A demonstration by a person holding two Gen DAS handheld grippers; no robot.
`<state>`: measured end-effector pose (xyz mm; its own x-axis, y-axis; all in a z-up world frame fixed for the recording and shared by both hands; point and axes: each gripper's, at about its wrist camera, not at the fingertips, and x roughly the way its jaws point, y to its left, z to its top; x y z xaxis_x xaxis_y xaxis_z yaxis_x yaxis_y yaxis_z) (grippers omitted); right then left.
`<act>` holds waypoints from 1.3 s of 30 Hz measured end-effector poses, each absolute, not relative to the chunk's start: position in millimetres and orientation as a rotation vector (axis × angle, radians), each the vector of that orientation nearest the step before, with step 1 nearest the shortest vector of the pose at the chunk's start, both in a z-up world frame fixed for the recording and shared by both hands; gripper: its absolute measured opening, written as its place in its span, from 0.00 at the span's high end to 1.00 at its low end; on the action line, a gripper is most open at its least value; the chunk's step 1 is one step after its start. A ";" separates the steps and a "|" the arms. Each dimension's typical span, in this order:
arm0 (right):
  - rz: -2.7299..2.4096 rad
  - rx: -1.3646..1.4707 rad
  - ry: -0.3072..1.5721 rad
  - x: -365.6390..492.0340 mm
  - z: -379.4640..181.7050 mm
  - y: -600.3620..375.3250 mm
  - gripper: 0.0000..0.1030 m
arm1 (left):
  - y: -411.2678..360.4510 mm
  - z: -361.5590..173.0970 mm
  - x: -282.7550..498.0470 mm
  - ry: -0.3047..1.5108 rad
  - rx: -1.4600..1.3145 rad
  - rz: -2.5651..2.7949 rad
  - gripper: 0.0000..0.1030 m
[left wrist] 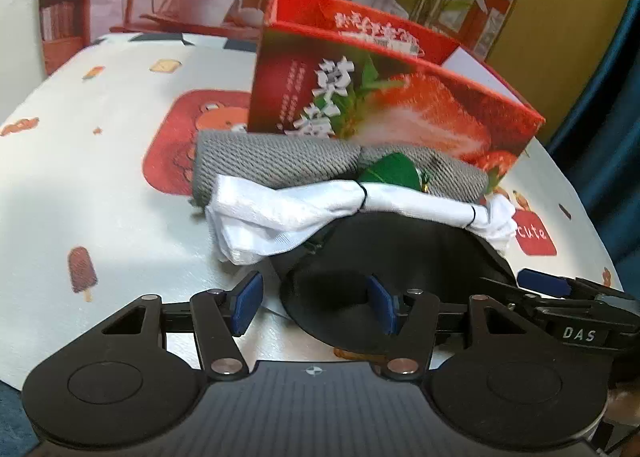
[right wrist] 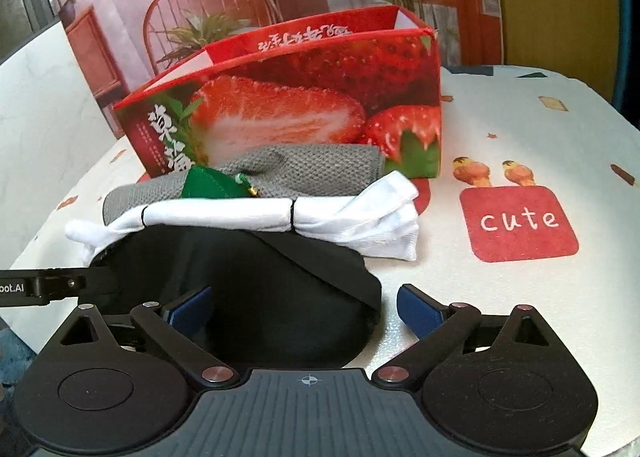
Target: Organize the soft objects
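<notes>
Both claws sit low at the near edge of the desk (right wrist: 520, 129), bracketing the two ends of a black mask (right wrist: 280, 297) that lies flat on the patterned cloth. The left claw (left wrist: 316, 303) has its blue pads spread wide, one pad over the mask's left lobe and the other off its edge on bare cloth; it grips nothing. The right claw (right wrist: 304, 309) is equally wide, its left pad over the mask and its right pad just past the mask's right end, also holding nothing.

Behind the mask, touching it, lies a white cloth roll (right wrist: 240, 213) cinched by two black bands. Behind that is a grey towel (right wrist: 312, 173) with a small green pouch (right wrist: 204, 185) resting on it. The towel lies against the front of an open red box (right wrist: 300, 109) printed with strawberries, which looks like the destination.

The step in hand appears to be the pick-up of the mask, not yet grasped. Next, one claw needs to drop onto the fabric and pinch an edge or fold, since the mask lies flat and limp, then lift it clear over the roll and towel into the box.
</notes>
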<state>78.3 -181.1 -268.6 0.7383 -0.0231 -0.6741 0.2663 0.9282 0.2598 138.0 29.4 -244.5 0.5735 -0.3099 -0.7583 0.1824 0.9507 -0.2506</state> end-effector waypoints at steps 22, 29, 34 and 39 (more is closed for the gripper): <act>-0.111 0.329 0.740 86.6 -283.8 -178.4 0.05 | 18.6 -265.1 134.6 0.942 -0.131 -0.321 0.41; -0.089 0.331 0.744 91.6 -284.2 -177.4 0.01 | 16.2 -265.3 134.2 0.942 -0.124 -0.315 0.41; -0.078 0.380 0.741 91.0 -282.1 -180.7 0.05 | 16.3 -265.4 134.5 0.943 -0.124 -0.314 0.41; -0.094 0.405 0.702 85.9 -274.0 -183.0 0.15 | 16.3 -265.3 134.6 0.943 -0.124 -0.314 0.41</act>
